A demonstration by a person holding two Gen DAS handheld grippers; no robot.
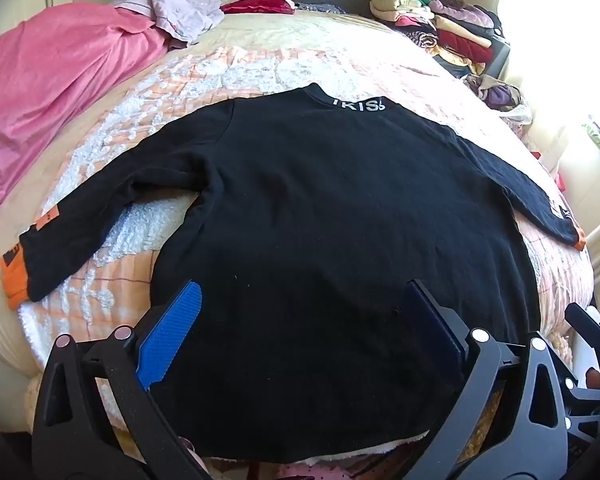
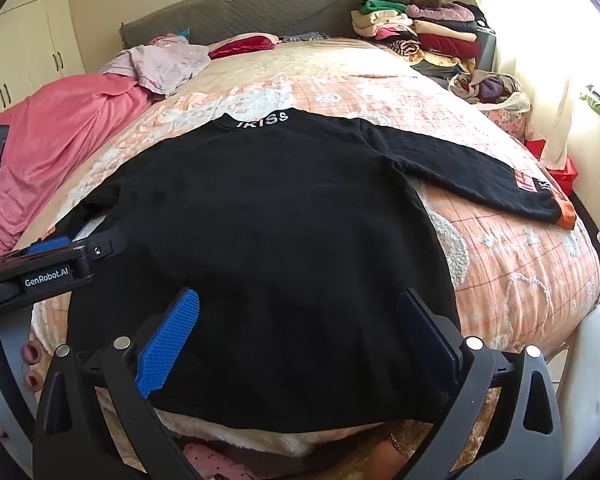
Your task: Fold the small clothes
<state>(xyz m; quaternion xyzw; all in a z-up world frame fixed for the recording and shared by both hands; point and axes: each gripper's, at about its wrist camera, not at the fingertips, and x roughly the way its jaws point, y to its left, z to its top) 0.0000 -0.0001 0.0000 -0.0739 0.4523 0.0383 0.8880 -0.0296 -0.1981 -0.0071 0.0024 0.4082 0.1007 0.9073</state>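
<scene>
Left gripper [image 1: 300,328]: jaws wide apart, empty; blue pads hang over the lower body of the sweater, touching nothing that shows.
Right gripper [image 2: 296,336]: jaws spread wide, nothing between them; over the sweater's lower body, toward its right side.
Sweater [image 1: 320,208]: black, spread flat on the bed, collar away from the grippers, hem nearest them; white lettering on the collar.
Sleeves: both laid out to the sides; left cuff [image 1: 14,276] orange, near the bed's left edge; right cuff [image 2: 565,216] orange, near the right edge.
Bed [image 2: 520,256]: peach quilt, bare around the collar and beyond.
Pink sheet [image 1: 48,96]: bunched at far left, apart from the sweater.
Clothes pile [image 2: 420,28]: far right corner by the headboard, well apart.
</scene>
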